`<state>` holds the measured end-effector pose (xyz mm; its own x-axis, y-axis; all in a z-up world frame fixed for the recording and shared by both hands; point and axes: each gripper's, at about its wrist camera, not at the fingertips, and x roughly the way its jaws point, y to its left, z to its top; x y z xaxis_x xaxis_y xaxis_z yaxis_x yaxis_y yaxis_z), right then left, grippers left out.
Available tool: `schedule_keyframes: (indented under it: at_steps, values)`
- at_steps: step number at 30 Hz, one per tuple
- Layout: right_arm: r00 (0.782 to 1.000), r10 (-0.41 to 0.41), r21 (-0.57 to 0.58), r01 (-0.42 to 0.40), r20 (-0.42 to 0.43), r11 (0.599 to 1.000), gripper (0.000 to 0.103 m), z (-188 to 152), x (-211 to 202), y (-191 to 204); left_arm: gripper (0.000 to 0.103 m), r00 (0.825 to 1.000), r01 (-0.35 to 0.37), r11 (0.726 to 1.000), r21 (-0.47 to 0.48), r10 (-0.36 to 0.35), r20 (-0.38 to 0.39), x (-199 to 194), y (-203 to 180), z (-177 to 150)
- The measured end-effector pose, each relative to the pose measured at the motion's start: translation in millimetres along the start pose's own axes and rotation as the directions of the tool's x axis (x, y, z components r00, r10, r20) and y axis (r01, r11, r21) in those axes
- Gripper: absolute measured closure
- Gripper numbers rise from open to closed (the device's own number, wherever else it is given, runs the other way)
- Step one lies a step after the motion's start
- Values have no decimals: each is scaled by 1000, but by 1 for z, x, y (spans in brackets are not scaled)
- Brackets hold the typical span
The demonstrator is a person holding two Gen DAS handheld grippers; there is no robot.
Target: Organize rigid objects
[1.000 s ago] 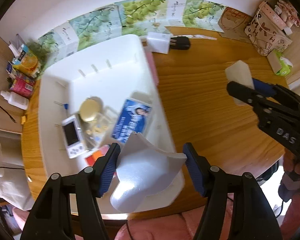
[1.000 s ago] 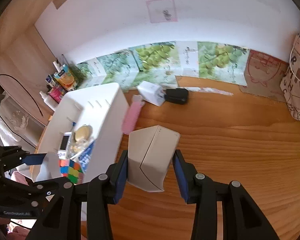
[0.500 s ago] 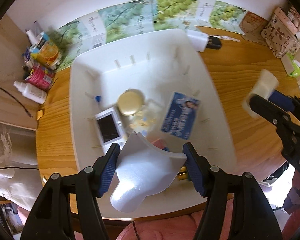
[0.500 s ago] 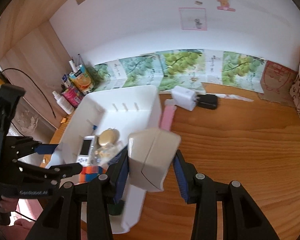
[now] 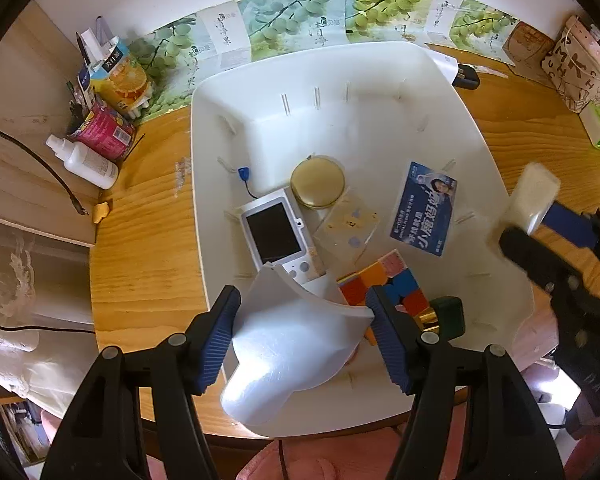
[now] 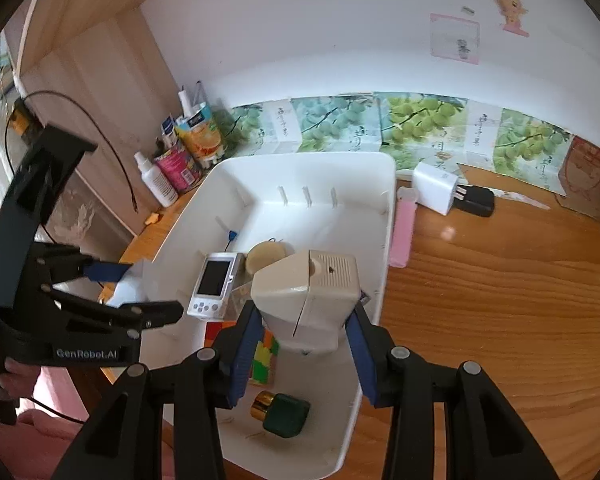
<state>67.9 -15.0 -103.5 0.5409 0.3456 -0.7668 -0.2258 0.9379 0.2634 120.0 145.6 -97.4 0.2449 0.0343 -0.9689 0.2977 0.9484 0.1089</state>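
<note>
Two grippers up over a white bin on a wooden desk, both loaded. Left gripper aimed almost straight down, clamped fairly wide on a curved white plastic piece, blue pads pressed against its two sides. Hangs over the near end of the bin, just above a white handheld game console and a colourful puzzle cube. Right gripper tilted down at a shallower angle, closed narrower on a cream boxy gadget with a little speaker grille on top, pads snug on both flanks. Sits over the bin's right half, near the rim.

Already lying in the bin: a round gold tin touching the console's far corner, a blue printed card further right, a clear yellowish case between tin and cube, and a dark green bottle with gold cap at the near end.

Outside the bin, still on the desk: a pink flat thing right against the bin's right wall, plus a white charger block plugged into a black adapter just beyond. Bottles and a juice carton bunched at the back left corner. Bit of a hand visible behind the left gripper in the right wrist view.
</note>
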Motion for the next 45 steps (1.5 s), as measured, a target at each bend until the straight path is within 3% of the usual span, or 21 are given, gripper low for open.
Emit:
schedule_keyframes:
  at_steps: [5,7,9,10,19,30,45]
  values:
    - [1000,8,5,-8,0,1000,59,-7,5,8,34,1000,6,1000,11,-6,19,-3,0,1]
    - [1000,3,-4,-3,-1,1000,54,-8,5,11,33,999,6,1000,13,-7,40,-5,-1,1]
    - [1000,-2,-14,2,7,1000,32,-8,2,13,30,999,0,1000,16,0,39,-5,-1,1]
    - [1000,-7,-14,8,13,1000,30,-8,0,13,30,999,0,1000,13,0,39,-5,-1,1]
    - [997,-76,12,76,25,997,29,-8,-18,-3,25,997,53,995,-85,-49,55,-6,12,-1]
    - [980,-154,27,152,125,988,29,-12,-60,-33,25,972,161,982,-95,-141,190,-30,-3,-5]
    - [953,-196,-80,220,231,972,29,-8,-113,-80,25,953,143,983,-114,-106,284,-57,-46,11]
